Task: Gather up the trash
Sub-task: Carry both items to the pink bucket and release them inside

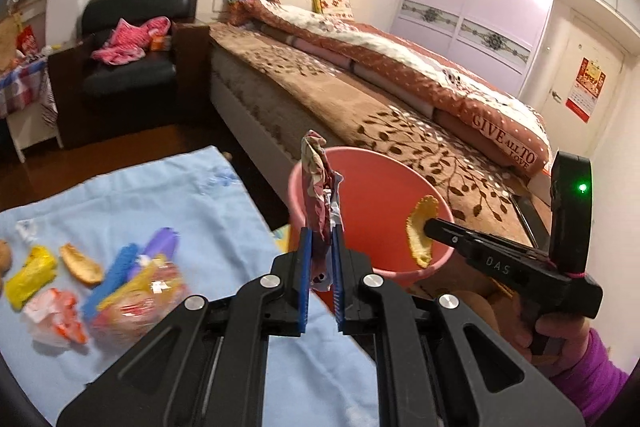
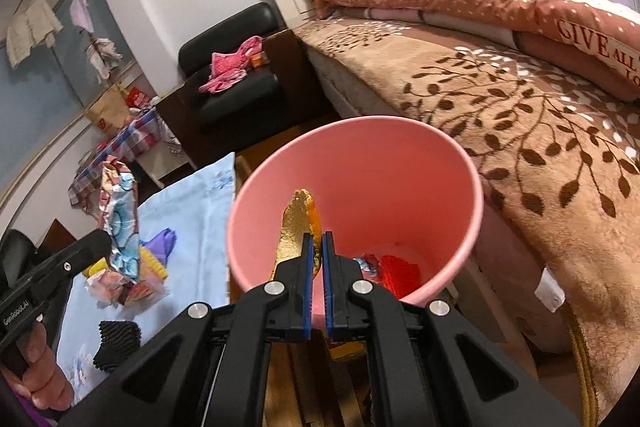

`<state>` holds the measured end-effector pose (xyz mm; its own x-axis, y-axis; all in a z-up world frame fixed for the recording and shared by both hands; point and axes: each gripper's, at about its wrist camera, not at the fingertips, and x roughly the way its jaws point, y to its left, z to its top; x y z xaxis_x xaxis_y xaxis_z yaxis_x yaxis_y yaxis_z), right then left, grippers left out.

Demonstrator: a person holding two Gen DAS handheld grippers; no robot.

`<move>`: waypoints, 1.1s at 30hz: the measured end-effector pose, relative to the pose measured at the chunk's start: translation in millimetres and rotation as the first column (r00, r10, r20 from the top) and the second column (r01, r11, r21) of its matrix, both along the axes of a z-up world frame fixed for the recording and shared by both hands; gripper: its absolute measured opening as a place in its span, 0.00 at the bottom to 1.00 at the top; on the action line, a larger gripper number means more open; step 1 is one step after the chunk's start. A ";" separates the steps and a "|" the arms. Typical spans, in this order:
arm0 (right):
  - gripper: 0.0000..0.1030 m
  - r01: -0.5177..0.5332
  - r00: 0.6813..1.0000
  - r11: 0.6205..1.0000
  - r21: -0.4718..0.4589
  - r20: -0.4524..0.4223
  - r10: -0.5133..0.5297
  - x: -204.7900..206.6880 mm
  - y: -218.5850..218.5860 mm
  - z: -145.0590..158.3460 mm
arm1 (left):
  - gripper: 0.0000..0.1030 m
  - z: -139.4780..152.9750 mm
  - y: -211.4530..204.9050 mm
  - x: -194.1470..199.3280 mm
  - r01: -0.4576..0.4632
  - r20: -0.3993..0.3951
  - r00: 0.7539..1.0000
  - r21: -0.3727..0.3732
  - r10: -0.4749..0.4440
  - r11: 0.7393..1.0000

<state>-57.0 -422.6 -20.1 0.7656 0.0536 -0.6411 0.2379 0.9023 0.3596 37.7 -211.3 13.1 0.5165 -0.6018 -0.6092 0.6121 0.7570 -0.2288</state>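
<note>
1. Left wrist view: my left gripper (image 1: pixel 322 227) has its blue fingers (image 1: pixel 305 267) clenched on a crumpled foil wrapper (image 1: pixel 320 187), standing at the near rim of the pink bin (image 1: pixel 400 267). The right gripper (image 1: pixel 428 225) holds an orange peel (image 1: pixel 420 235) over that bin. More trash lies left of the bin on the soft blue cloth (image 1: pixel 140 187).

2. Right wrist view: the right fingers (image 2: pixel 307 267) pinch the curled, pithy peel above the smooth plastic bin's mouth. I'd let go only once each piece hangs well inside the rim; the light wrapper may cling.

Right gripper (image 2: pixel 317 241) pinches orange peel (image 2: pixel 298 227) over pink bin (image 2: pixel 448 163), perhaps above its rim.
</note>
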 end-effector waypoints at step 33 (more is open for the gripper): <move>0.11 0.099 0.993 0.995 0.013 -0.061 -0.098 10.3 -24.6 -27.7 | 0.35 -31.4 -61.0 17.5 0.065 -0.066 0.996 0.041 -0.062 0.997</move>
<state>-46.7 -447.2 -47.9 0.7276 -0.0091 -0.6859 0.3467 0.8677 0.3562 55.2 -272.4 -18.3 0.4366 -0.6044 -0.6664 0.6441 0.7271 -0.2375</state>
